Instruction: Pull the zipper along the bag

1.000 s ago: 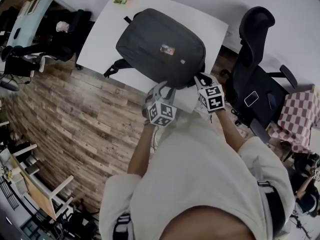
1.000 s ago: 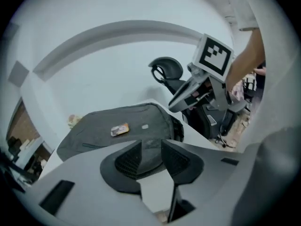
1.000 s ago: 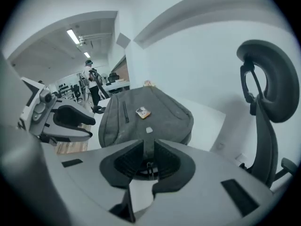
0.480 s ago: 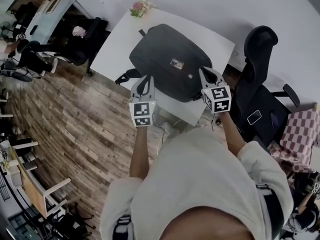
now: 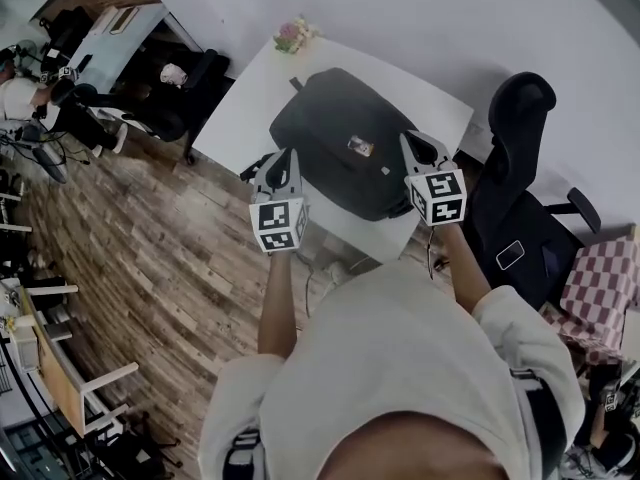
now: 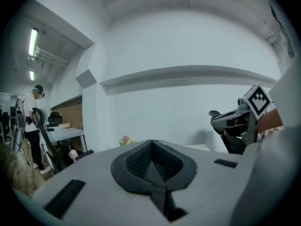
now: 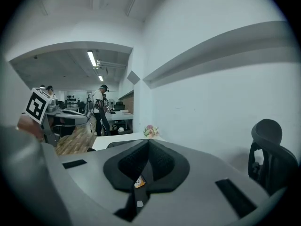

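Note:
A black backpack (image 5: pixel 340 138) lies flat on the white table (image 5: pixel 245 108), with a small orange tag (image 5: pixel 361 147) on its top. My left gripper (image 5: pixel 283 158) hangs over the bag's left near corner, jaws shut on nothing. My right gripper (image 5: pixel 415 140) is off the bag's right side, also shut and empty. In the left gripper view the pads meet at the tips (image 6: pixel 151 142), and the right gripper (image 6: pixel 233 119) shows at the right. The right gripper view shows shut jaws (image 7: pixel 148 143), the left gripper (image 7: pixel 63 115) at the left. The zipper pull cannot be made out.
A small bunch of flowers (image 5: pixel 293 35) stands at the table's far corner. A black office chair (image 5: pixel 520 193) with a phone on its seat is to the right, a checked cloth (image 5: pixel 600 283) beyond it. Desks and people (image 7: pixel 100 108) fill the room at the left.
Both grippers have left the bag's near edge, moved apart and closed their jaws. The left one has gone to the left, the right one slightly up and right.

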